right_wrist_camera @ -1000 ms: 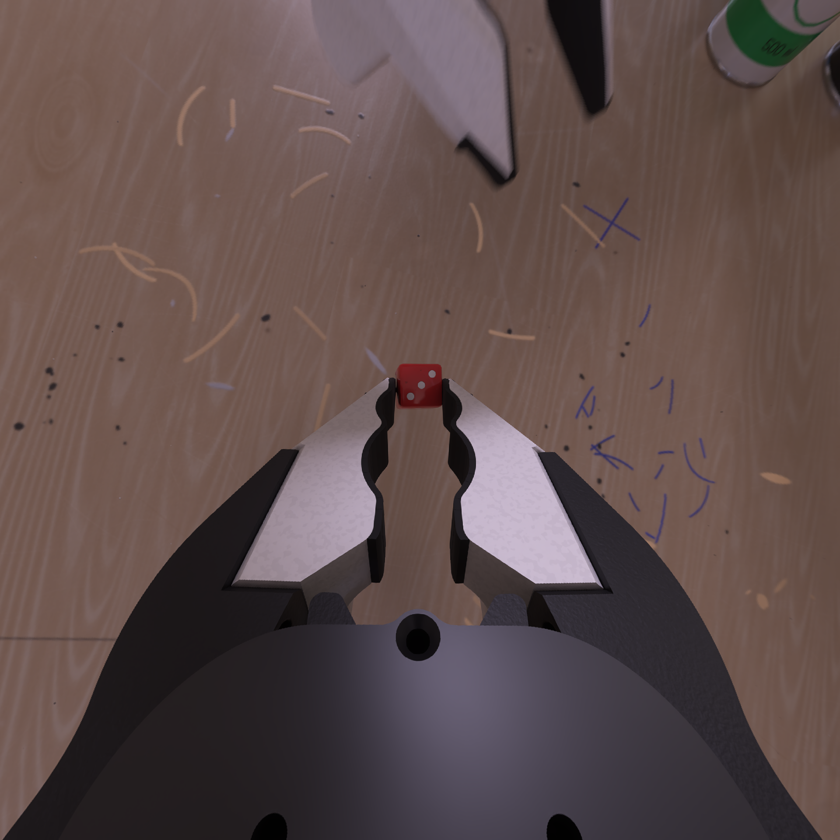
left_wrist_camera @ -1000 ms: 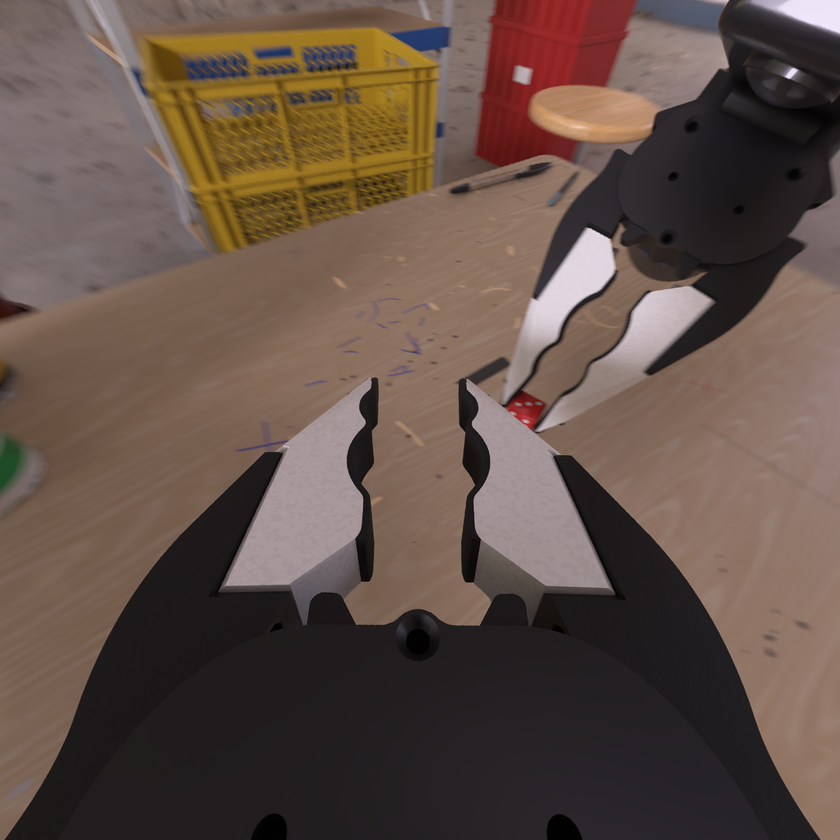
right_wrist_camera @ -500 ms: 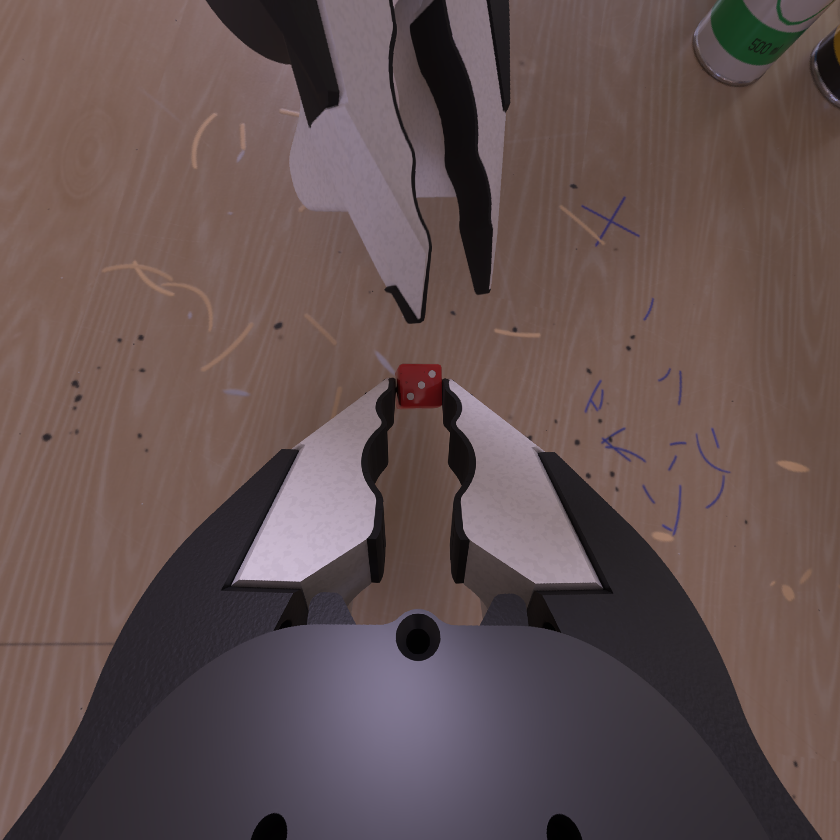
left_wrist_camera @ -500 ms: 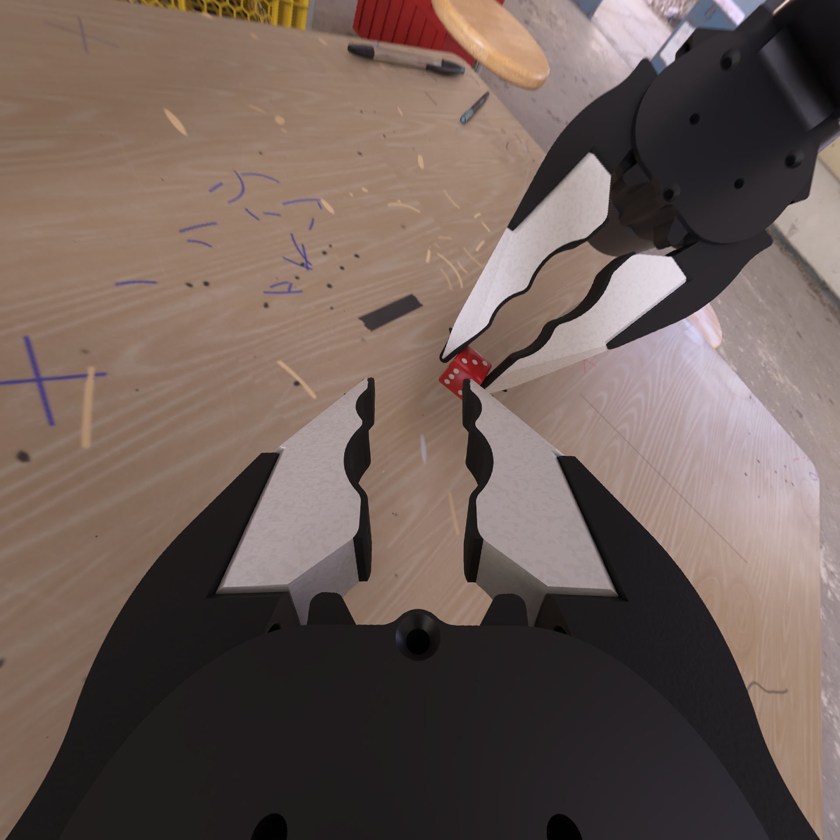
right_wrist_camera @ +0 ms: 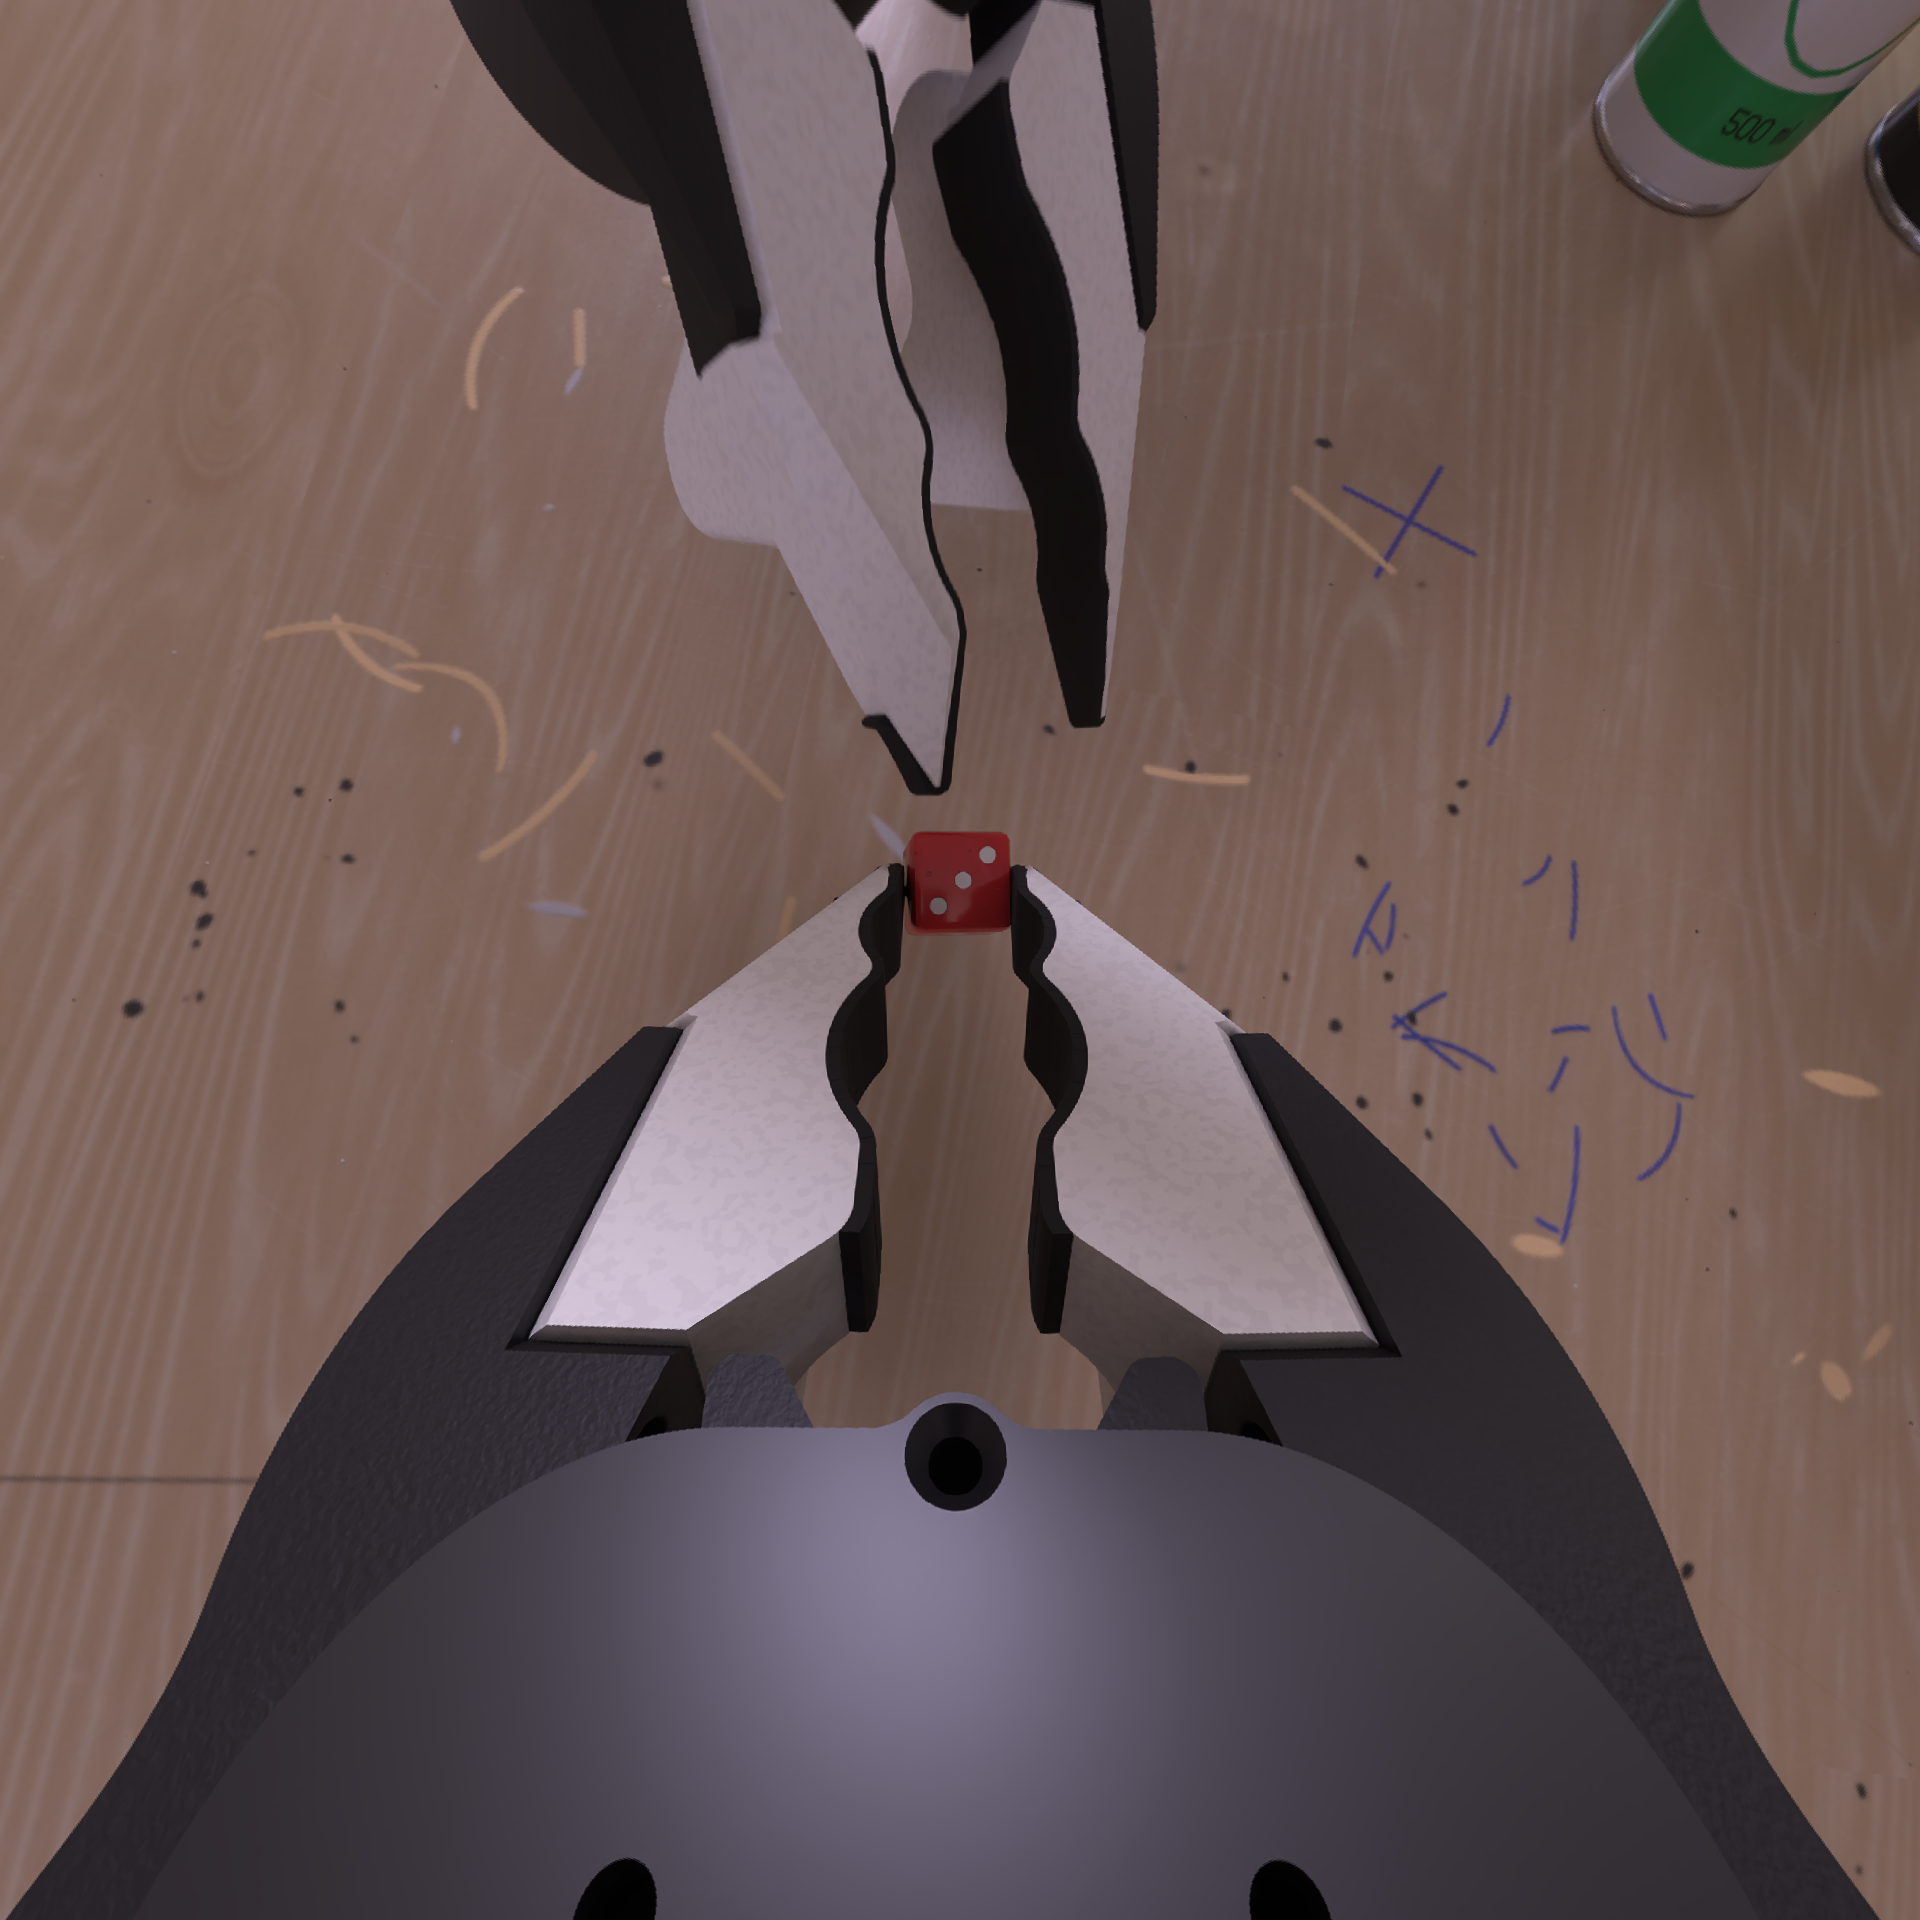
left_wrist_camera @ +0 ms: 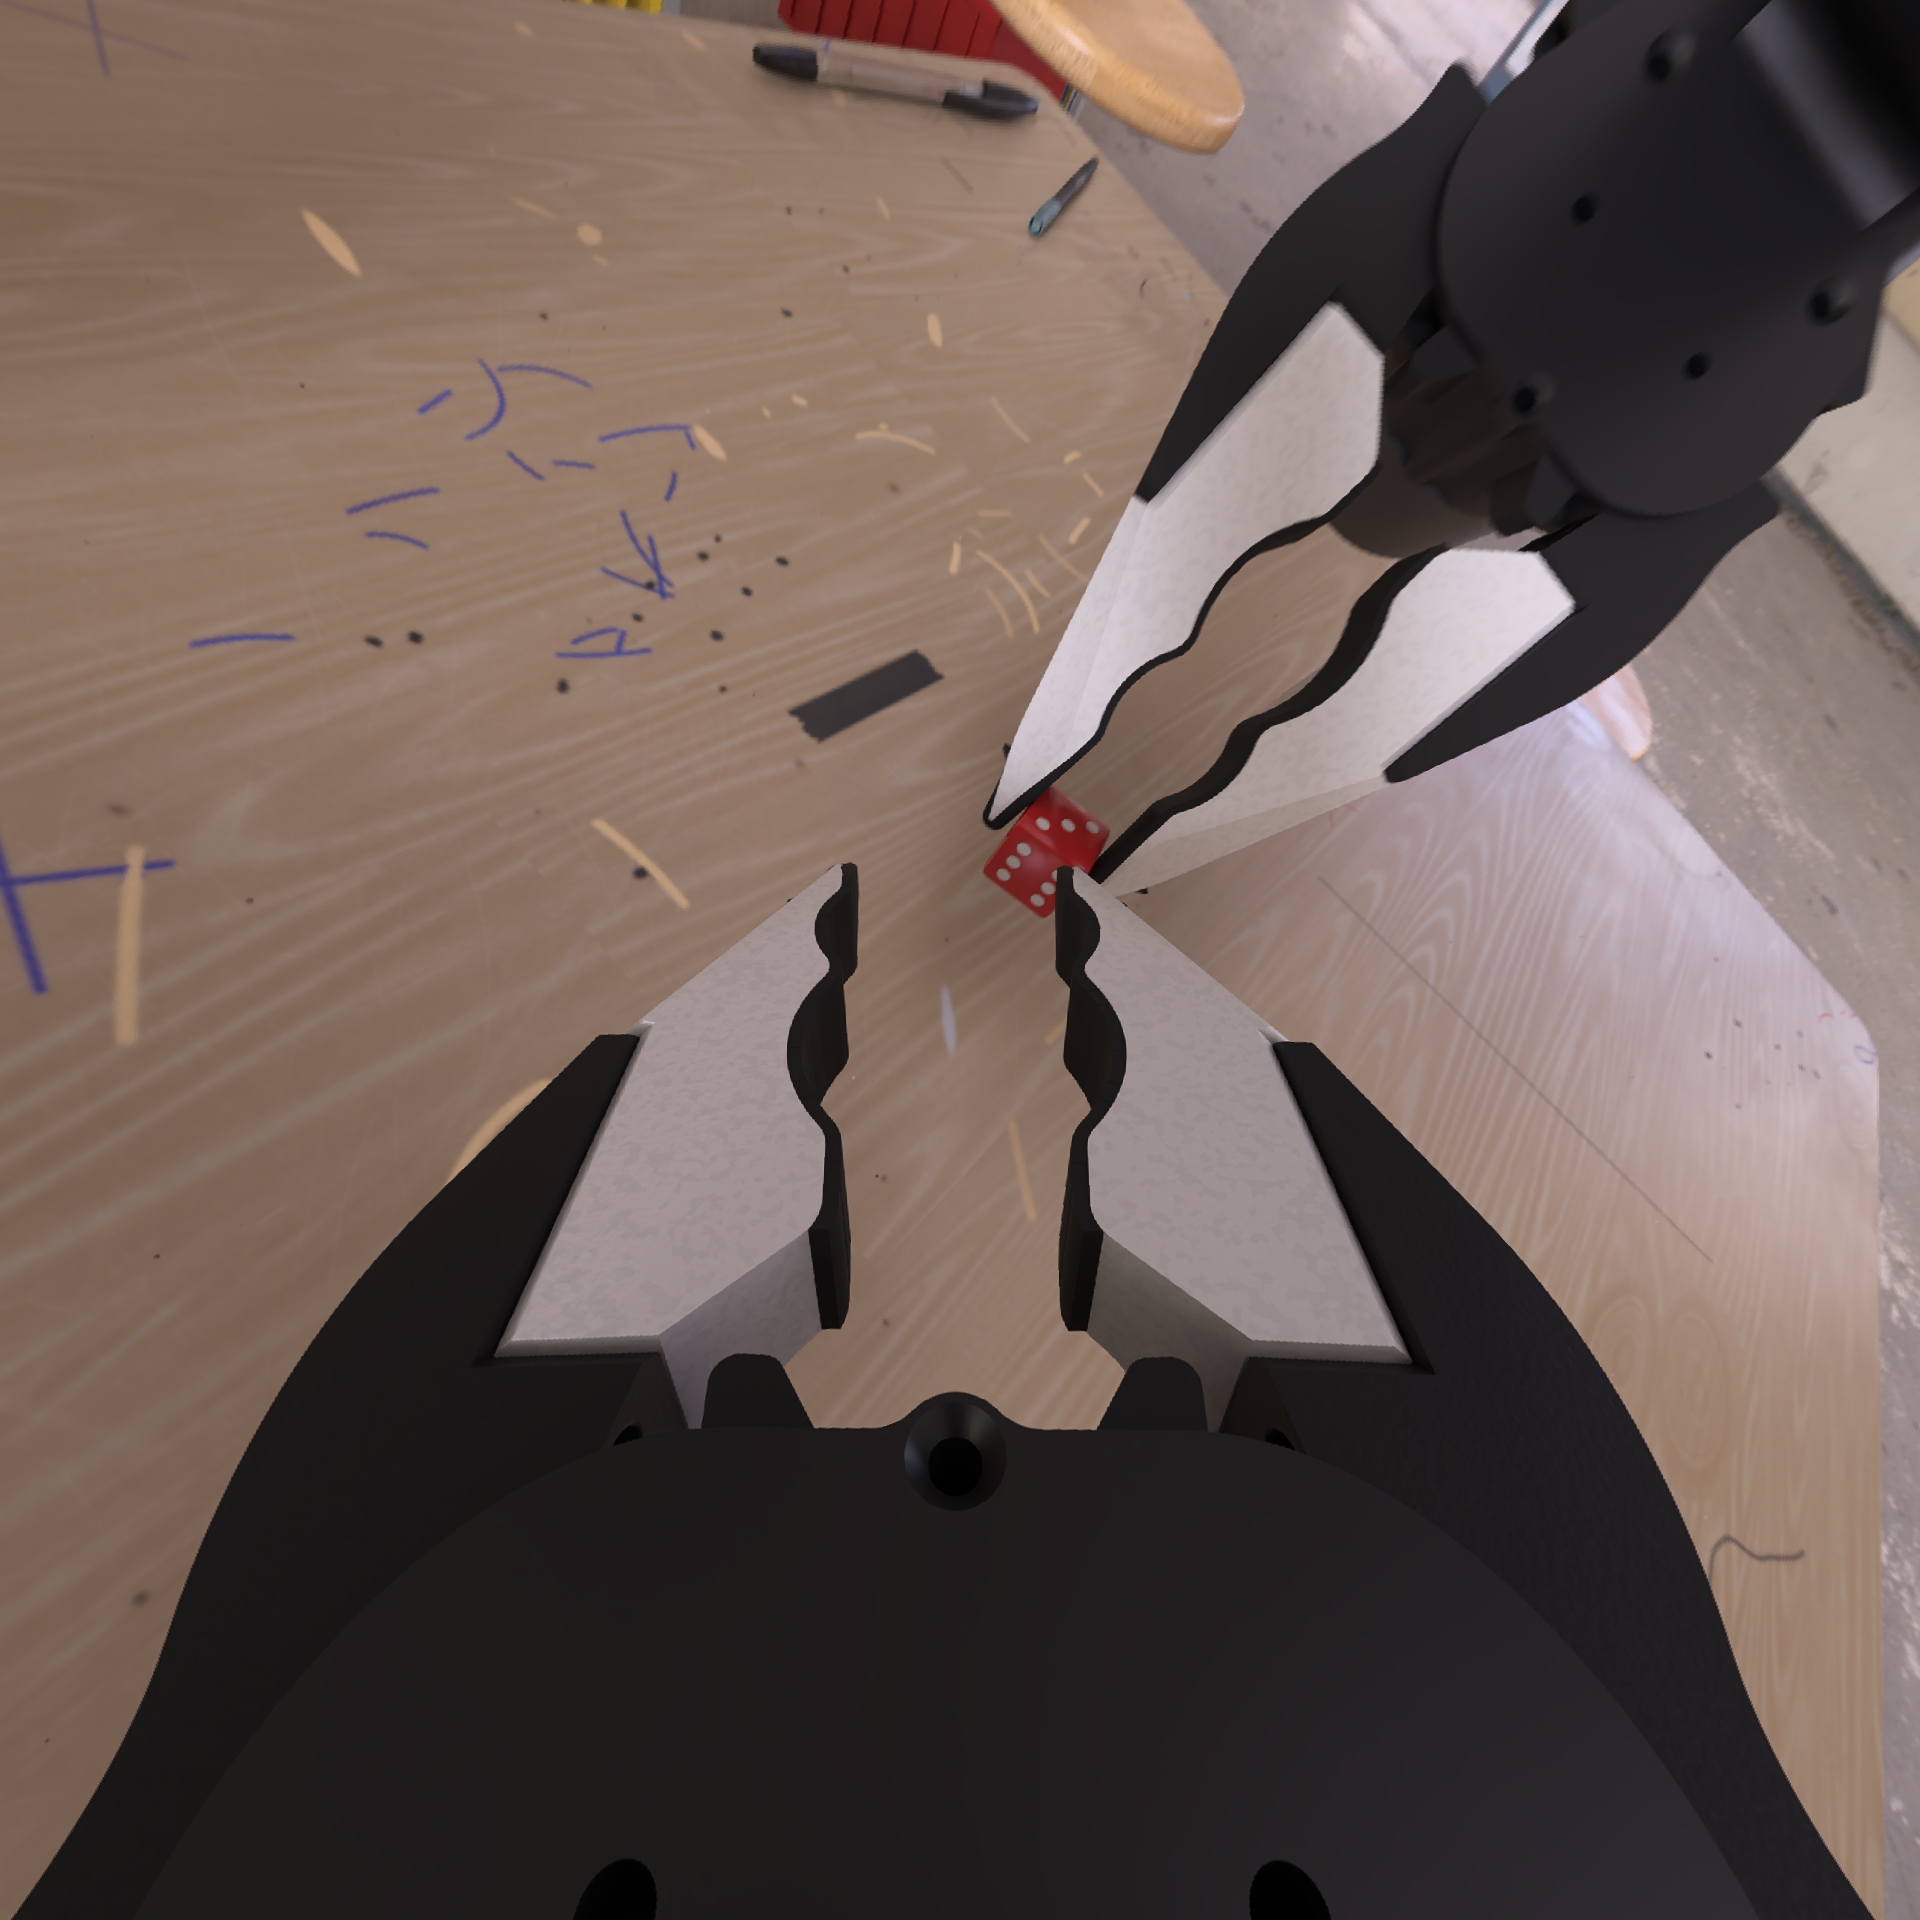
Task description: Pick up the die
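Observation:
A small red die [right_wrist_camera: 958, 883] with white pips sits pinched between the fingertips of my right gripper [right_wrist_camera: 956, 875], which is shut on it just over the wooden table [right_wrist_camera: 312, 1039]. I cannot tell whether the die touches the table. In the left wrist view the die [left_wrist_camera: 1042, 847] shows between the right gripper's tips [left_wrist_camera: 1049, 847]. My left gripper [left_wrist_camera: 956, 878] is open and empty. Its right fingertip is just short of the die. In the right wrist view the left gripper [right_wrist_camera: 1006, 748] points at the die from the far side.
A green and white can [right_wrist_camera: 1725, 104] stands at the top right, with a dark can [right_wrist_camera: 1896, 177] beside it. A black marker [left_wrist_camera: 894, 78], a small pen [left_wrist_camera: 1062, 197] and a black tape strip [left_wrist_camera: 864, 694] lie on the table. A wooden stool [left_wrist_camera: 1132, 62] stands past the table edge.
My left gripper has tilted down and moved in towards the die, ending close in front of it. My right gripper has stayed shut on the die.

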You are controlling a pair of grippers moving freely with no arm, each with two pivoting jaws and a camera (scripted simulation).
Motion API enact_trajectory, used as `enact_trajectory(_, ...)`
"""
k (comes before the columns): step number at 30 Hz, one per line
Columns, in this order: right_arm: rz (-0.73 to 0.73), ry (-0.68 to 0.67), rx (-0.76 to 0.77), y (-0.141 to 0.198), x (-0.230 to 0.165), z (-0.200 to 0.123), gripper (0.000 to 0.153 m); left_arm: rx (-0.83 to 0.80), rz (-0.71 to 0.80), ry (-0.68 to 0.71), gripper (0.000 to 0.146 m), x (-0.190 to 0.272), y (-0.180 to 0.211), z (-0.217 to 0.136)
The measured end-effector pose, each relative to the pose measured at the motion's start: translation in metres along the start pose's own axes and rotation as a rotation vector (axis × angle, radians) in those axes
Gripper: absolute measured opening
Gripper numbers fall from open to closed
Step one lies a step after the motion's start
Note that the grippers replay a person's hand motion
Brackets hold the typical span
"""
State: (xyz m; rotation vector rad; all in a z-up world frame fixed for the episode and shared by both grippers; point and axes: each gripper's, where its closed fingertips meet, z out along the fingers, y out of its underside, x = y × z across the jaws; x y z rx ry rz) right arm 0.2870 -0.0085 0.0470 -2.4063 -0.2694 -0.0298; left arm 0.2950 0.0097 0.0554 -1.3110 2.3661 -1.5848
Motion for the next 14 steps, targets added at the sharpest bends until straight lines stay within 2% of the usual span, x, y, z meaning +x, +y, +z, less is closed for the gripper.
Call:
enact_trajectory(4, 0.007, -0.008, -0.002, 0.002, -0.001, 0.002, 0.020, 0.035, 0.010, 0.002, 0.038, 0.000, -0.007, -0.007)
enact_trajectory(9, 0.004, -0.014, -0.002, 0.002, -0.002, 0.002, 0.020, 0.003, 0.031, -0.016, 0.038, -0.003, -0.003, -0.008)
enact_trajectory(14, -0.012, -0.038, -0.014, 0.003, -0.006, 0.009, 0.020, -0.037, 0.112, -0.105, 0.037, -0.013, 0.001, -0.009)
